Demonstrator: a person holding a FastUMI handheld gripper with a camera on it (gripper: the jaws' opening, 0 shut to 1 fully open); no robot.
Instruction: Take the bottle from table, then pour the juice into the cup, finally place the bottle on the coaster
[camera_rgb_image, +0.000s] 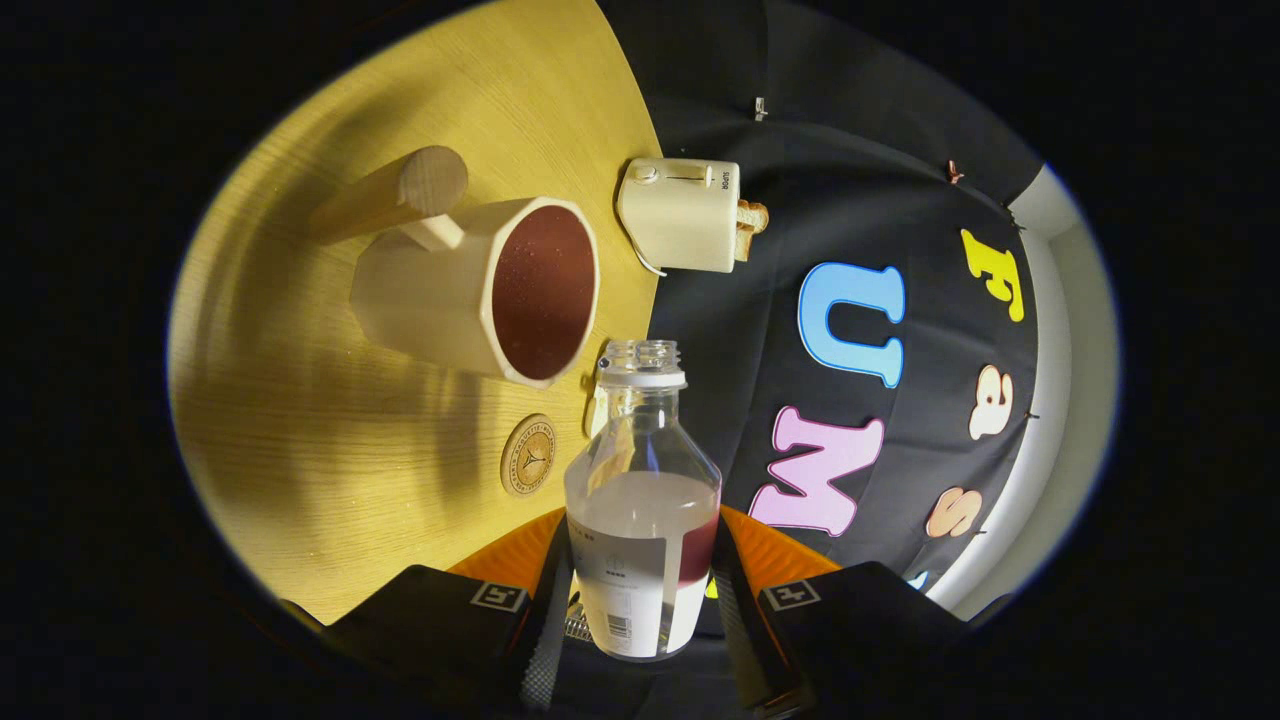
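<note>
Red juice may spill onto the wooden counter (330, 470) if the uncapped bottle (642, 500), pinched in the claw (640, 610), overshoots the cup (480, 290) at 11 o'clock.

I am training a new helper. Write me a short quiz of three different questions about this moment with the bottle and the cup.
1. True or false: the gripper is shut on the bottle.
2. The cup holds: A) nothing B) red juice C) bread
3. Fill in: the round coaster lies on the table between the cup and the ____.

Key: 1 true. 2 B. 3 fingers; the bottle's open mouth points toward the cup, and some juice remains in the bottle.
</note>
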